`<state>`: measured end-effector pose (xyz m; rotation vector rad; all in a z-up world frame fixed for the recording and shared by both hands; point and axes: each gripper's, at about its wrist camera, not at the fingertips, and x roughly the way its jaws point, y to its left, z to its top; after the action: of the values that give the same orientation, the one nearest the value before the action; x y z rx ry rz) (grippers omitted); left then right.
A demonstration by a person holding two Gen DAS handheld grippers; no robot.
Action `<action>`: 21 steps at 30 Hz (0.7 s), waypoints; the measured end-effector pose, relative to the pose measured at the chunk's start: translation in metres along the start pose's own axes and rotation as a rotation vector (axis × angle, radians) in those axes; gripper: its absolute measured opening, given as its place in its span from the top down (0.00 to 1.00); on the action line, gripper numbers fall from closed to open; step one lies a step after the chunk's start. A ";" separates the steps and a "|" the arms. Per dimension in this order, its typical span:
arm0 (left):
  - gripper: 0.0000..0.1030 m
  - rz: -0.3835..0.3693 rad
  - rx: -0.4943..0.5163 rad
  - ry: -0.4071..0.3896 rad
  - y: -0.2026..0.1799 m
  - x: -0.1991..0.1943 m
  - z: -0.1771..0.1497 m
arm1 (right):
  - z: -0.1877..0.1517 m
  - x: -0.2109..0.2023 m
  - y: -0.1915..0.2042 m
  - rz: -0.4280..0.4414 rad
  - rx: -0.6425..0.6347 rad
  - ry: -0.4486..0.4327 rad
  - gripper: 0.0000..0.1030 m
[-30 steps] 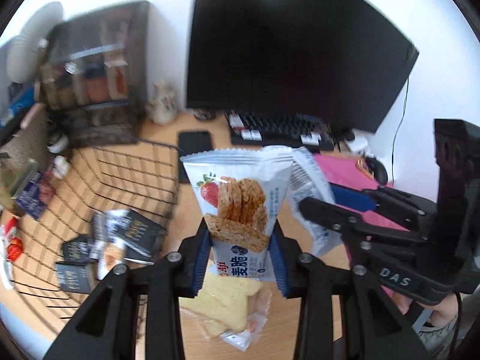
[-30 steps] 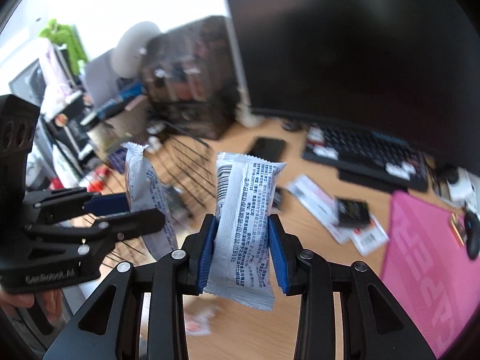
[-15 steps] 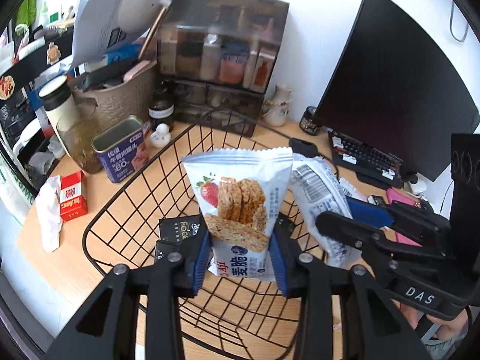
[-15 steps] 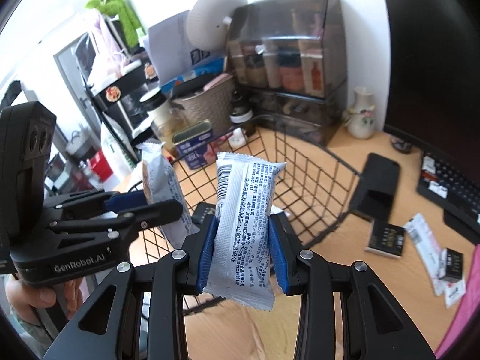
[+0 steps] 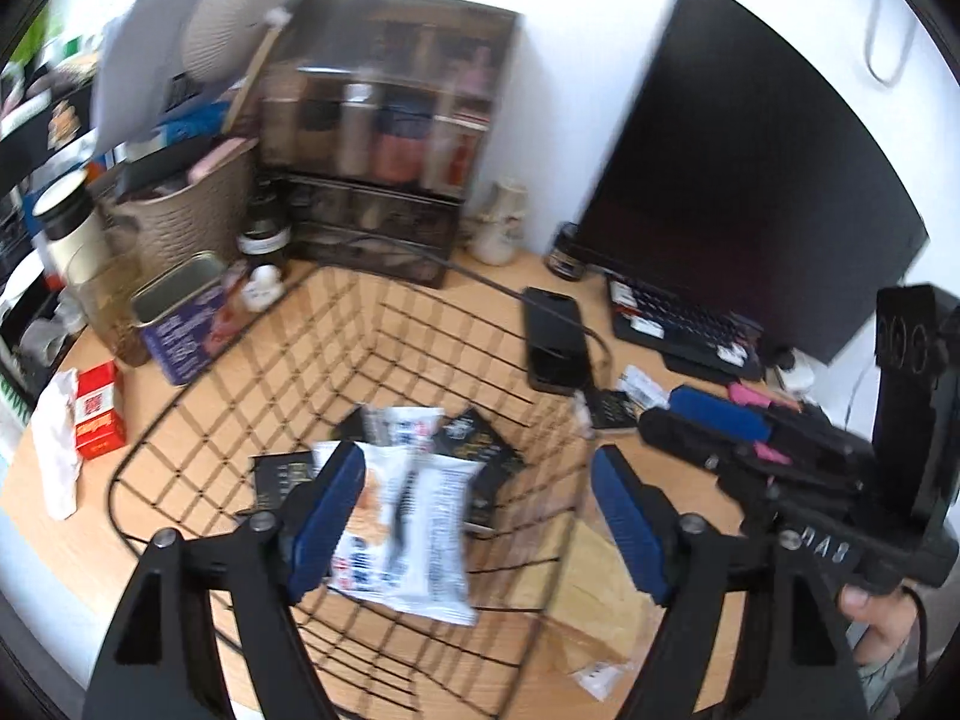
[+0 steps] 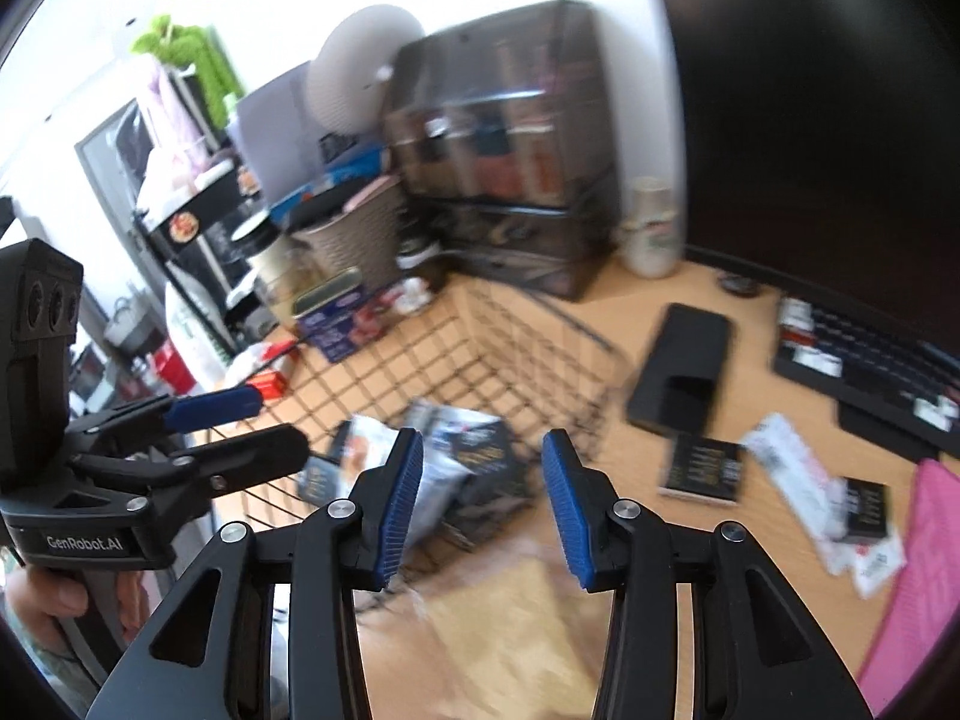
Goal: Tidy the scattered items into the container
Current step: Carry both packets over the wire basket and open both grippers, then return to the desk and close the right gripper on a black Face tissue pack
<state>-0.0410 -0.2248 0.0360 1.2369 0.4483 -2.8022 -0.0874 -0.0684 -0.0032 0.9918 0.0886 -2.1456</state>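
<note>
The black wire basket point(image 5: 180, 396) sits on the wooden desk, also in the right wrist view point(image 6: 540, 354). Two white snack packets point(image 5: 402, 534) lie in it on dark sachets point(image 5: 480, 450); they show blurred in the right wrist view point(image 6: 444, 456). My left gripper point(image 5: 480, 516) is open and empty above the basket's near side. My right gripper point(image 6: 480, 498) is open and empty over the basket's right edge. Each gripper shows in the other's view, the left point(image 6: 240, 426) and the right point(image 5: 702, 414). Scattered sachets point(image 6: 702, 468) and white packets point(image 6: 798, 474) lie on the desk right of the basket.
A phone point(image 6: 684, 366), keyboard point(image 6: 870, 360), monitor point(image 5: 750, 180) and pink mat point(image 6: 918, 576) are to the right. A drawer organiser point(image 5: 384, 180), blue tin point(image 5: 180, 318) and red box point(image 5: 99, 414) stand behind and left of the basket. A yellow packet point(image 5: 600, 606) lies by the basket's near corner.
Both grippers opened and let go of their white snack packets, which now lie in the basket. Both views swung slightly and are blurred.
</note>
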 end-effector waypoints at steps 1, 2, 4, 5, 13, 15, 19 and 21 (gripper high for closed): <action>0.22 -0.014 0.019 0.004 -0.010 0.002 0.000 | -0.003 -0.007 -0.009 -0.019 0.005 -0.006 0.59; 0.22 -0.028 0.037 0.009 -0.021 0.005 -0.001 | -0.005 -0.014 -0.018 -0.037 0.011 -0.013 0.59; 0.22 -0.059 0.088 0.033 -0.049 0.017 -0.003 | -0.012 -0.029 -0.041 -0.079 0.038 -0.027 0.59; 0.22 -0.069 0.111 0.045 -0.061 0.022 -0.004 | -0.017 -0.037 -0.054 -0.100 0.051 -0.030 0.59; 0.22 -0.117 0.211 0.113 -0.148 0.098 -0.006 | -0.060 -0.068 -0.150 -0.236 0.128 -0.013 0.61; 0.22 -0.098 0.227 0.134 -0.163 0.123 -0.005 | -0.067 -0.068 -0.170 -0.264 0.137 -0.004 0.72; 0.22 -0.037 0.244 0.183 -0.175 0.167 0.001 | -0.077 -0.054 -0.212 -0.286 0.168 0.047 0.79; 0.22 -0.015 0.237 0.199 -0.173 0.184 0.004 | -0.077 -0.044 -0.228 -0.288 0.176 0.062 0.79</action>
<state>-0.1960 -0.0468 -0.0530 1.5728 0.1344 -2.8217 -0.1718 0.1475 -0.0807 1.2087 0.0771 -2.4168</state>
